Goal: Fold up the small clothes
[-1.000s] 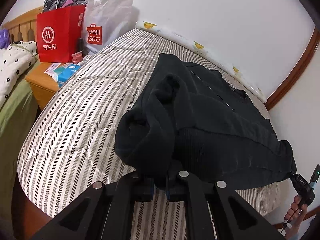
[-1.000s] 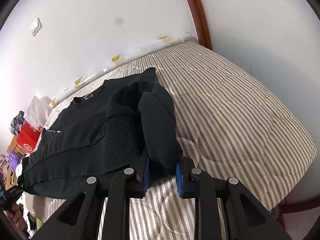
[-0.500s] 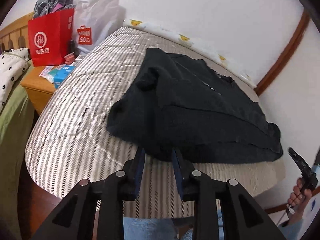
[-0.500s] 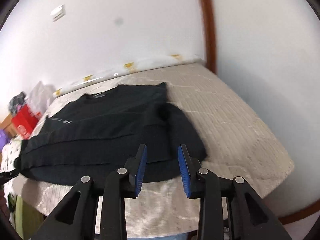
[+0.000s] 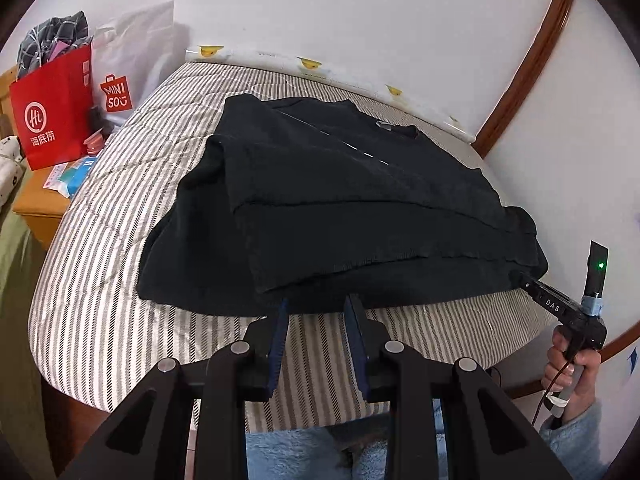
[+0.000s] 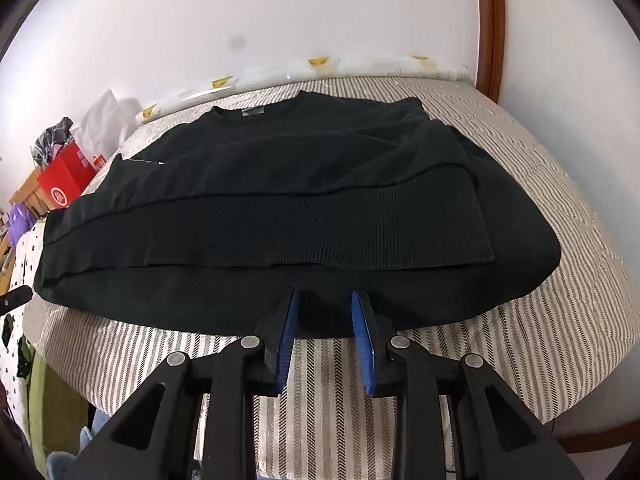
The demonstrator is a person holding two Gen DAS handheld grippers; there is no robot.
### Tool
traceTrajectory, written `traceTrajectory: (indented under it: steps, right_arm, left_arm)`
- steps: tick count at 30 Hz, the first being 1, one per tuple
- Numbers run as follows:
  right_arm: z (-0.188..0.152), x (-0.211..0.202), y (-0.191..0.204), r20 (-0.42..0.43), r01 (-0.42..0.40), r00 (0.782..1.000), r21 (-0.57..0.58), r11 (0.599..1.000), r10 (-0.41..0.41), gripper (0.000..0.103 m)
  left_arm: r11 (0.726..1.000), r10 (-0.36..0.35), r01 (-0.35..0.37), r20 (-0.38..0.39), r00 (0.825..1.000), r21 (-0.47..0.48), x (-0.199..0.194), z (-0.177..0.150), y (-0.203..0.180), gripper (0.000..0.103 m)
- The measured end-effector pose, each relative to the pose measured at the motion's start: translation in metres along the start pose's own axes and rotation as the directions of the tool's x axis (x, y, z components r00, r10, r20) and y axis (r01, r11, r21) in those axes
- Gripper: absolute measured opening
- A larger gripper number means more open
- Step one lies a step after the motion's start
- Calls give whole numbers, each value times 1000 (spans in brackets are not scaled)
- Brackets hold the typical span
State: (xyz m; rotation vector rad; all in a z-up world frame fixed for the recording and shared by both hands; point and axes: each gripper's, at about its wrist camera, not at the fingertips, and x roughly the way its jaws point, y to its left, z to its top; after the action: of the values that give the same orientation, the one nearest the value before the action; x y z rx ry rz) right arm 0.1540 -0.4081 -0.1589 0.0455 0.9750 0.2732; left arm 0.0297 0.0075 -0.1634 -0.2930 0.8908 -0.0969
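Sweater [image 6: 304,208] flat just beyond open, empty right hand-held gripper [image 6: 324,300].

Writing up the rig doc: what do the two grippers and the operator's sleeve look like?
Both the left gripper and right gripper are black angular frames with silver rivets and blue finger pads. The right handle reads "DAS", carries a green LED and a thin cable. Sleeve: fluffy light blue.
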Motion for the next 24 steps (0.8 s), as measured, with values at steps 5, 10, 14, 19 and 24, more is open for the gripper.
traceTrajectory:
  steps: [5,10,14,19,24]
  right_arm:
    - [3,6,3,-7,19,1000,-3,1000,-19,27]
    - [7,9,5,-17,41,999,-15,999,-42,27]
    - [10,10,7,-24,57,998,-31,998,-58,27]
    - [14,11,8,-20,66,998,-28,997,-66,27]
    - [18,13,11,-26,71,997,-37,997,-72,27]
  left_arm:
    - [1000,4,-4,-15,1000,1,8,5,-3,27]
    - [1000,18,-18,-39,999,10,21,9,-8,27]
    - [999,34,-32,-66,997,33,33,10,-15,27]
    - [997,70,-66,-86,994,51,44,14,-19,27]
    - [990,113,-103,-106,988,94,58,17,-24,27]
